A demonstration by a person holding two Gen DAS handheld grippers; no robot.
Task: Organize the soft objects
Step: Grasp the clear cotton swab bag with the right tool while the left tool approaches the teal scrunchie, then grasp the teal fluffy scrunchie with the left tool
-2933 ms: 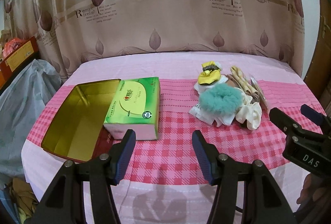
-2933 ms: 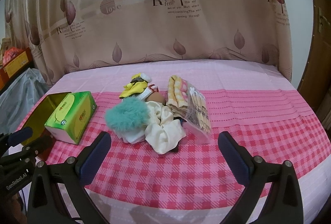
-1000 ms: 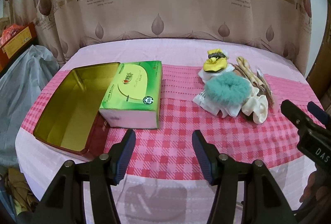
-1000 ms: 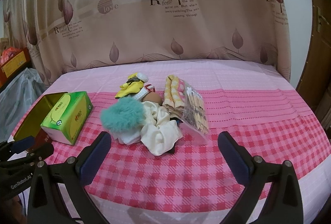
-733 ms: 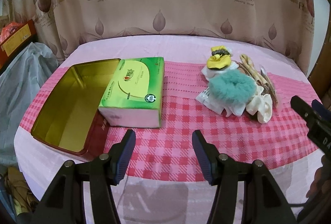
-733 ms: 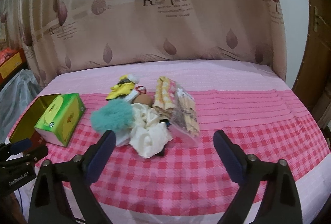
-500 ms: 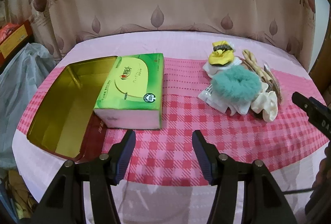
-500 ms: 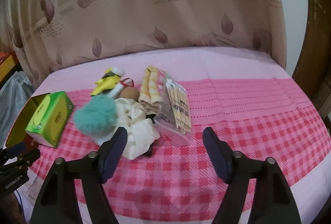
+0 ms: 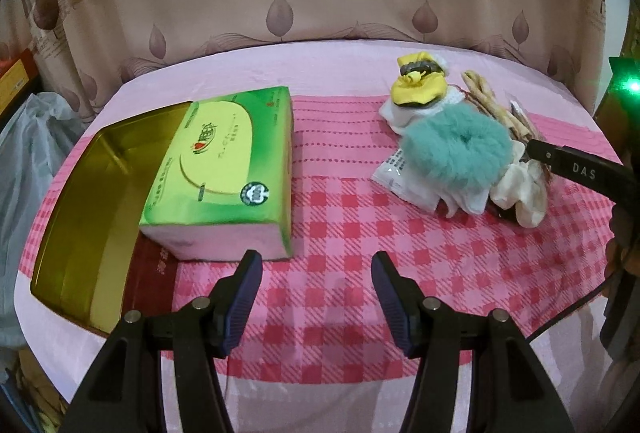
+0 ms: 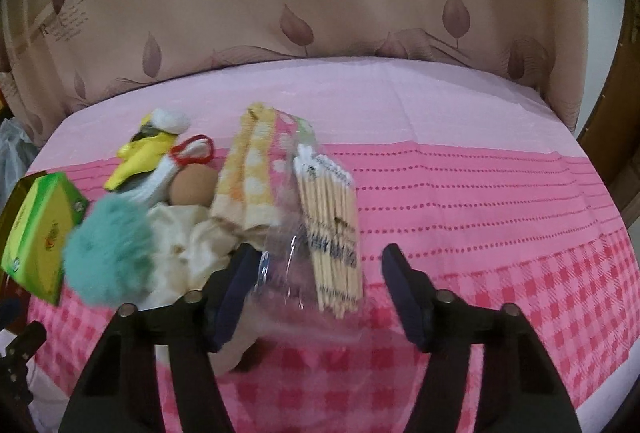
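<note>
Fingers of the right gripper (image 10: pixel 316 287) are closing around a clear packet of cotton swabs (image 10: pixel 328 233), not yet pressing it, at the pile's 3 o'clock edge on the pink checked desk (image 9: pixel 360 229). Left gripper (image 9: pixel 316 299) hangs open and empty over bare cloth, tissue box (image 9: pixel 224 177) and gold tin (image 9: pixel 80 209) at its 10 o'clock, teal scrunchie (image 9: pixel 456 149) at 1 o'clock.
</note>
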